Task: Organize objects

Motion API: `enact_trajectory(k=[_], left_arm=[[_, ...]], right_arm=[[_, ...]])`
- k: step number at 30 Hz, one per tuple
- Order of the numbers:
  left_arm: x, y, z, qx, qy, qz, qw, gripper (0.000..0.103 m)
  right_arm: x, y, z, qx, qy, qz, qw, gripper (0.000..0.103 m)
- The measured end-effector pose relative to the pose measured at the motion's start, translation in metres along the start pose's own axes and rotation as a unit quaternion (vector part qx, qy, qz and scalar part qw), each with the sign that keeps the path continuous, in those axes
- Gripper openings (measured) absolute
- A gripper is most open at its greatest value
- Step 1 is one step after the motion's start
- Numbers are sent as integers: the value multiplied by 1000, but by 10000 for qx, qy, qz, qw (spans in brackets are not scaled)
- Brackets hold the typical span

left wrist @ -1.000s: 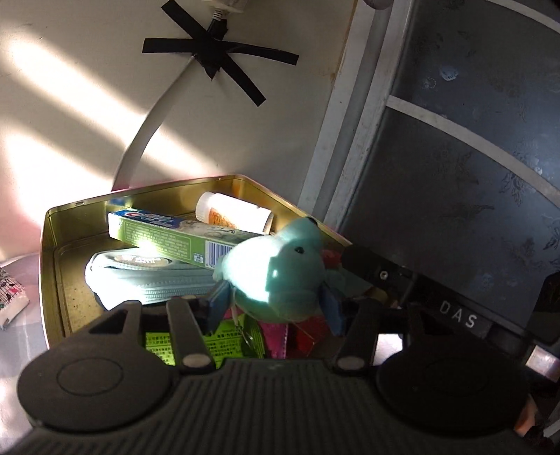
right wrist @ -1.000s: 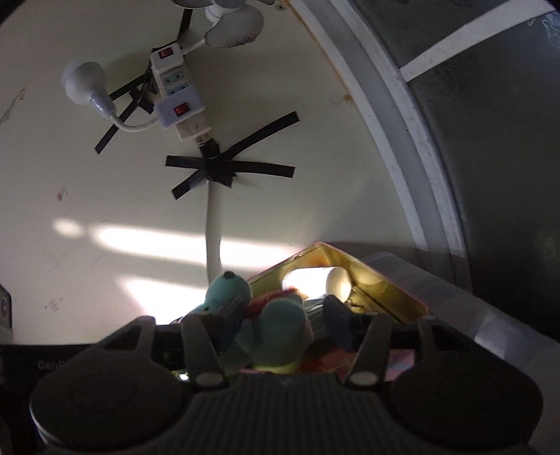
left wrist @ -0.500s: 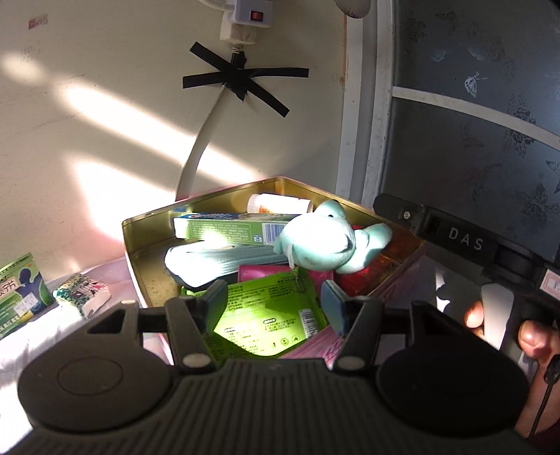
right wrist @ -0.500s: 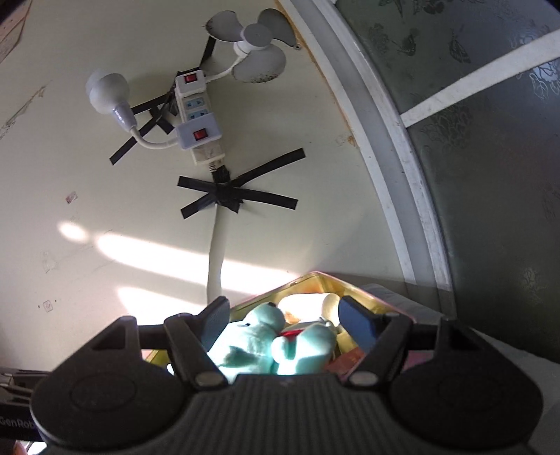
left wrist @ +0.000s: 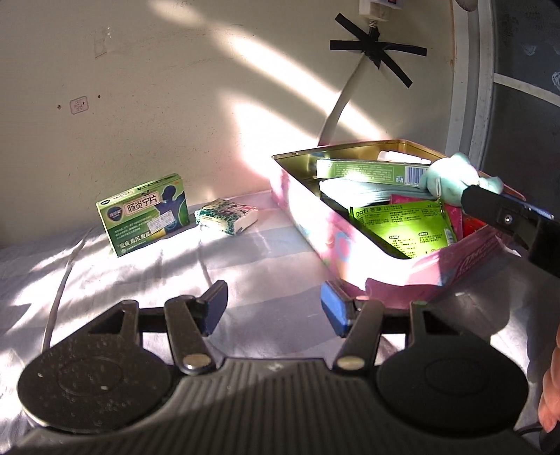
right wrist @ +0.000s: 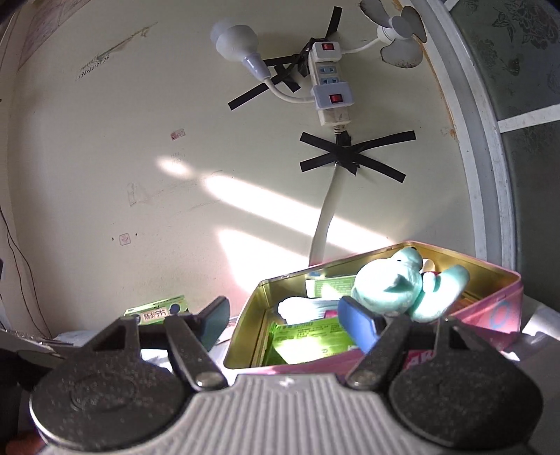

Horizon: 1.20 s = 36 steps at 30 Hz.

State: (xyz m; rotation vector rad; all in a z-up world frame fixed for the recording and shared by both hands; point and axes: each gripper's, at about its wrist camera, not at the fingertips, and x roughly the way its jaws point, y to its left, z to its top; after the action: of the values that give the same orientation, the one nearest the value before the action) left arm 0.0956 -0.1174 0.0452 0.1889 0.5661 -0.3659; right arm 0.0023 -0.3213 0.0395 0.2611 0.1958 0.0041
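A pink tin box [left wrist: 308,213] with a gold inside stands at the right on a pale cloth. It holds a teal plush toy [left wrist: 451,176], a green sachet [left wrist: 402,224], a toothpaste box [left wrist: 371,169] and other packs. The box [right wrist: 490,315] and the toy [right wrist: 395,283] also show in the right wrist view. A green medicine box [left wrist: 145,213] and a small patterned tissue pack [left wrist: 227,217] lie left of the tin by the wall. My left gripper [left wrist: 273,308] is open and empty, in front of the tin. My right gripper [right wrist: 290,320] is open and empty, just short of the tin.
The wall behind carries a taped power strip [right wrist: 329,87], a white cable [left wrist: 336,112], a bulb [right wrist: 234,40] and a small fan [right wrist: 399,33]. A dark window frame [left wrist: 469,87] stands at the right. The right gripper's body [left wrist: 507,217] reaches over the tin's near corner.
Both grippers let go of the plush toy, opened and pulled back from the tin. The toy now lies in the box. The left view swung left, showing the medicine box and tissue pack.
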Motion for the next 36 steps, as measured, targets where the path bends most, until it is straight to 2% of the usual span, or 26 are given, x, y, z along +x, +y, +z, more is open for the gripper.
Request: enact_trajectory(k=[7, 12, 30, 36], left_arm=[[-7, 24, -17, -91, -14, 204, 9997, 61], [-9, 35, -27, -171, -32, 217, 9996, 61], [6, 58, -54, -367, -52, 181, 9991, 62], [10, 63, -59, -480, -78, -46, 9988, 62]], right_arm=[[-13, 27, -20, 157, 383, 16, 9991, 72], [-21, 41, -38, 130, 631, -30, 9979, 72], [-9, 65, -65, -171, 892, -439, 9949, 72], [-8, 57, -65, 133, 878, -552, 9945, 72]])
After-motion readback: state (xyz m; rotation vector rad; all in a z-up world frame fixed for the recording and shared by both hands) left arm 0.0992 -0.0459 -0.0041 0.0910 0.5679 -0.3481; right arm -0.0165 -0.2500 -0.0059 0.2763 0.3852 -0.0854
